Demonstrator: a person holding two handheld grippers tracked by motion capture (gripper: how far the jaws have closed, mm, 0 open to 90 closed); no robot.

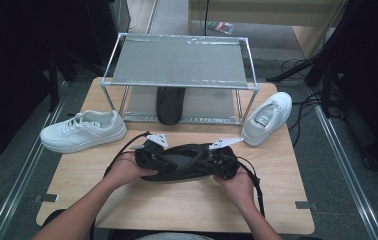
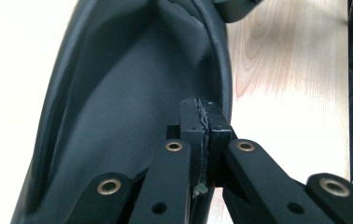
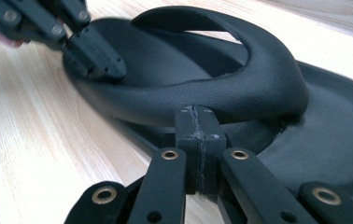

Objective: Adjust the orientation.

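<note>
A black leather slipper (image 1: 184,161) lies crosswise at the middle of the wooden table (image 1: 187,205), held at both ends. My left gripper (image 1: 149,157) is shut on its left end; in the left gripper view the jaws (image 2: 205,116) pinch the slipper's rim (image 2: 118,93). My right gripper (image 1: 222,162) is shut on the right end; in the right gripper view the jaws (image 3: 197,123) clamp the edge of the slipper (image 3: 258,84), below its arched upper. The left gripper (image 3: 95,60) bites the far end there.
A metal two-tier rack (image 1: 179,62) stands at the back of the table, with a second black slipper (image 1: 170,105) on its lower shelf. One white sneaker (image 1: 82,131) lies at the left, another (image 1: 267,117) at the right beside the rack.
</note>
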